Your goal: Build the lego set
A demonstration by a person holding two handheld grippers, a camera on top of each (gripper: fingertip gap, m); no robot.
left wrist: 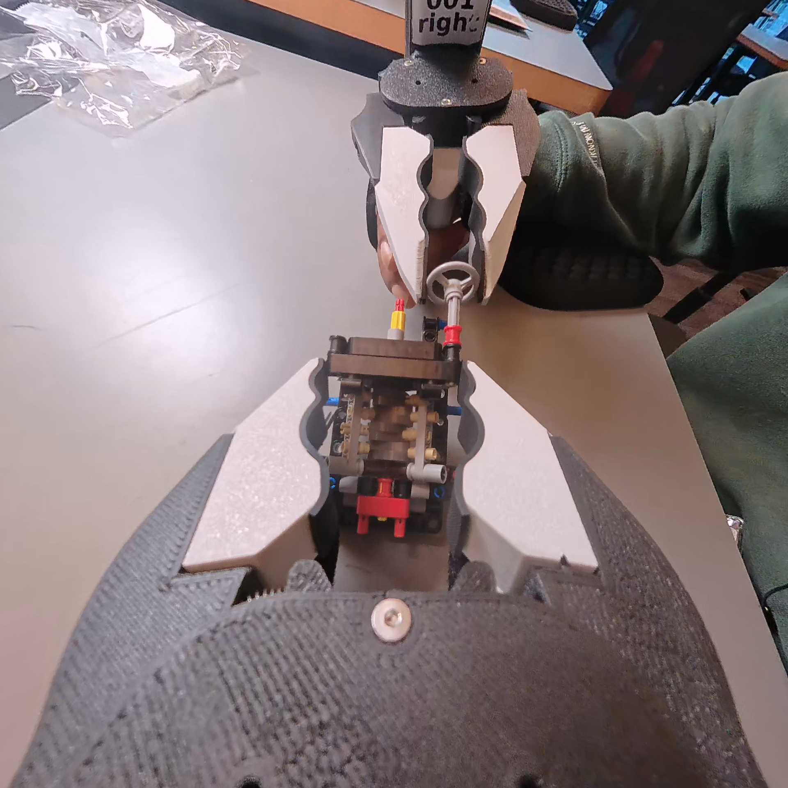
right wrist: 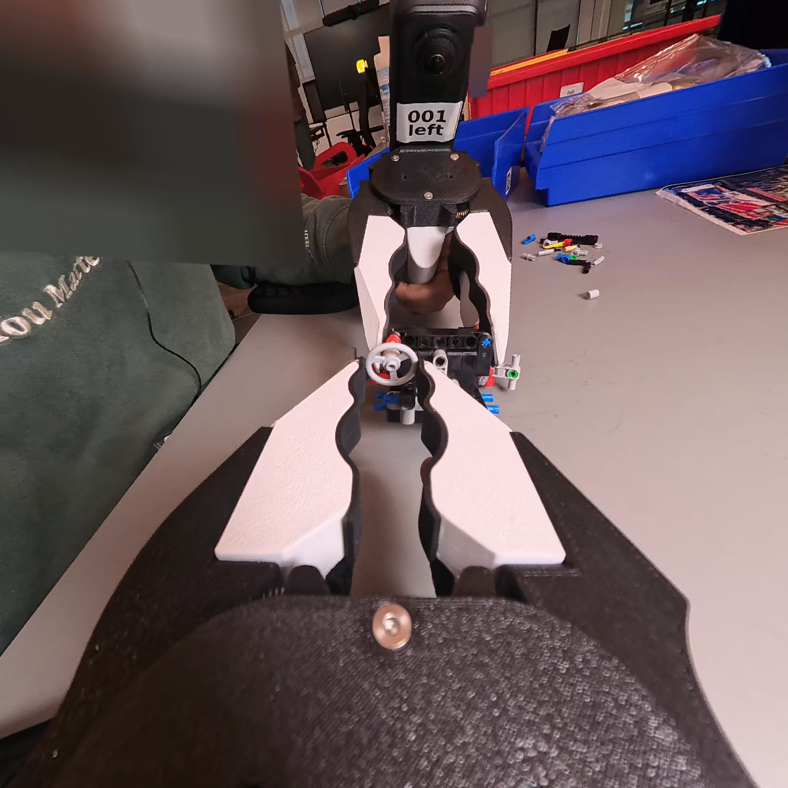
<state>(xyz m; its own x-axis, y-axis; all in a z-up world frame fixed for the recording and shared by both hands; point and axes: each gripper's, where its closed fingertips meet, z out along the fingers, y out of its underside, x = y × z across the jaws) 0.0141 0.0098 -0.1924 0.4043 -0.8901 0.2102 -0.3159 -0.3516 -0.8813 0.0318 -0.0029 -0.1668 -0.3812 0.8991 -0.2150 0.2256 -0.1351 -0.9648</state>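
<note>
A partly built Lego model (left wrist: 392,430) of black, grey, tan and red parts stands on the grey table. My left gripper (left wrist: 392,371) is shut on its sides and holds it. A light grey steering wheel (left wrist: 451,282) on a grey axle with a red bush sticks out of the model's far end. My right gripper (left wrist: 452,296) faces the left one, its fingertips closed around the wheel. In the right wrist view the wheel (right wrist: 391,364) sits between my right gripper's tips (right wrist: 392,371), with the model (right wrist: 443,341) and left gripper (right wrist: 437,341) behind it.
Several loose small parts (right wrist: 563,251) lie on the table (right wrist: 639,426) to the right. Blue bins (right wrist: 639,140), a red bin (right wrist: 597,72) and a printed booklet (right wrist: 733,204) stand beyond. Empty plastic bags (left wrist: 115,64) lie far left. A green sleeve (left wrist: 639,179) is at the table edge.
</note>
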